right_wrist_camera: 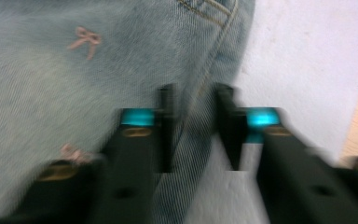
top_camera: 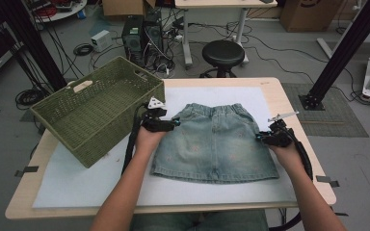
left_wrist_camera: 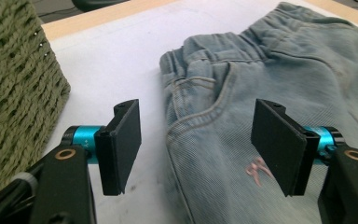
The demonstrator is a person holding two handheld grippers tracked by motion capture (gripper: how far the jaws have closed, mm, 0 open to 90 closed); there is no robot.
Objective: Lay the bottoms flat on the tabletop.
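Denim skirt [top_camera: 215,144] flat on white mat [top_camera: 77,178], table centre; pink bow embroidery, no readable writing. Left gripper [left_wrist_camera: 196,144] at skirt's left edge, jaws wide, nothing pinched. Right gripper [right_wrist_camera: 195,126] at right side seam, jaws narrow, seam edge between them; grip unclear through blur. Green woven basket [top_camera: 96,113] behind left, nothing visible inside. Black stool [top_camera: 223,54] beyond table.

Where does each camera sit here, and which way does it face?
High view: above the person's side, looking forward and down at the table; forearms, left gripper, right gripper.
Left gripper view: rides the left gripper, open jaws, facing the denim skirt and green basket.
Right gripper view: rides the right gripper, blurred, at the skirt's side.
Shared: the skirt.
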